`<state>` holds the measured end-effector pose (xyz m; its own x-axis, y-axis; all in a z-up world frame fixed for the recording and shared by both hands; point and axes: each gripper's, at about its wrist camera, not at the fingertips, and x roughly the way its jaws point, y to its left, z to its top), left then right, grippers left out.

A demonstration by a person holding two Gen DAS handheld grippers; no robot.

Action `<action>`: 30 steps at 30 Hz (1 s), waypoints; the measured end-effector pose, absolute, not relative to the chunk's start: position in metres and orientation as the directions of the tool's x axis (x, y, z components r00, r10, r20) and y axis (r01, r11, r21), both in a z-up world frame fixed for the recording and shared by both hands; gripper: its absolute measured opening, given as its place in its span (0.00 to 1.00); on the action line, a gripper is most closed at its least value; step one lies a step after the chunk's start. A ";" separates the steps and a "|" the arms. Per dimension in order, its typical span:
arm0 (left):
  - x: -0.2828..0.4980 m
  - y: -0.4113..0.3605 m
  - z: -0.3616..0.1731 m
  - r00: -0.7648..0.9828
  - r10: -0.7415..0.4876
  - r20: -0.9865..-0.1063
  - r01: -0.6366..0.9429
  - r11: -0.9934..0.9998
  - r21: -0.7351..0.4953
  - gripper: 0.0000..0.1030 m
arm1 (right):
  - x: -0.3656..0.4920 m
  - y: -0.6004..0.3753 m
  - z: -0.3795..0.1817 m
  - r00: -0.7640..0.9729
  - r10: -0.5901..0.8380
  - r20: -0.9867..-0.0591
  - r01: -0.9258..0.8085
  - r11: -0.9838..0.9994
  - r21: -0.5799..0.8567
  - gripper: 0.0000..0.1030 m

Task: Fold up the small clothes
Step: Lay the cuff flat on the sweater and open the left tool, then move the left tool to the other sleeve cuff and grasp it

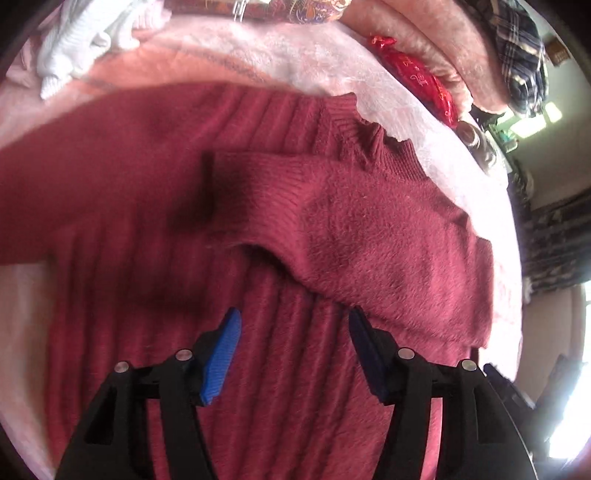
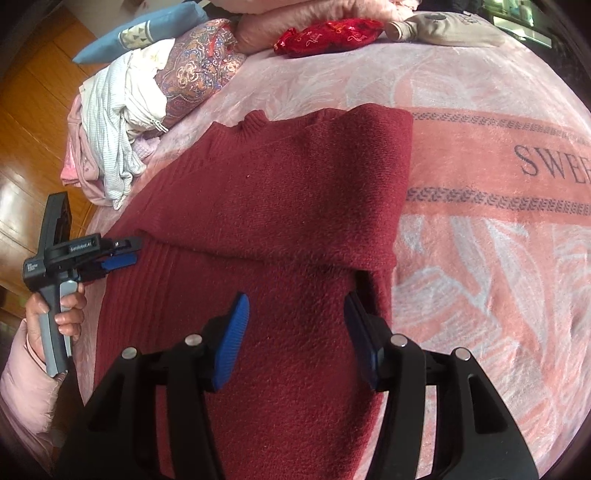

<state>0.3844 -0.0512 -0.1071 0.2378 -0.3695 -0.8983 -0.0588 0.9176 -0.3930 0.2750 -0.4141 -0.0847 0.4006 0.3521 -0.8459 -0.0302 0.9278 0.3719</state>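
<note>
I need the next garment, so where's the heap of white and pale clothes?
In the right wrist view, the pile of white and pale clothes sits upper left on the pink blanket, beside the paisley cushion.

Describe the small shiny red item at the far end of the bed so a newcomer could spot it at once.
Start from the pink blanket printed with large grey letters, and look past the dark red sweater to the bed's far edge. There, against a folded pink quilt, lies a red satin pouch. Its glossy fabric with gold script sets it apart from the matte, plain beige cushion beside it.
</note>
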 end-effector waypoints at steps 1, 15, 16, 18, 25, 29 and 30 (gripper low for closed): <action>0.388 -0.053 -0.110 0.241 -0.370 -0.897 -0.069 0.915 -0.396 0.59 | 0.274 -0.412 -0.086 0.399 0.343 -0.850 -0.038 0.933 0.358 0.52; 0.401 -0.063 -0.077 0.471 -0.200 -0.859 0.038 0.978 -0.206 0.15 | 0.275 -0.410 -0.119 0.374 0.324 -0.869 -0.032 0.941 0.337 0.54; 0.402 -0.063 -0.089 0.423 -0.189 -0.886 0.038 0.981 -0.191 0.15 | 0.275 -0.409 -0.120 0.374 0.322 -0.870 -0.030 0.942 0.335 0.54; 0.406 -0.057 -0.121 0.295 -0.174 -0.939 0.008 0.984 -0.180 0.23 | 0.276 -0.407 -0.121 0.369 0.318 -0.873 -0.025 0.943 0.333 0.57; 0.392 -0.031 -0.103 0.340 -0.216 -0.915 -0.014 0.972 -0.234 0.53 | 0.277 -0.397 -0.110 0.362 0.293 -0.885 -0.037 0.953 0.300 0.58; 0.391 -0.016 -0.080 0.406 -0.211 -0.889 -0.027 0.970 -0.242 0.53 | 0.288 -0.387 -0.088 0.402 0.322 -0.857 -0.068 0.944 0.323 0.58; 0.395 -0.016 -0.075 0.417 -0.235 -0.878 -0.031 0.962 -0.272 0.53 | 0.296 -0.384 -0.084 0.408 0.326 -0.853 -0.069 0.942 0.327 0.58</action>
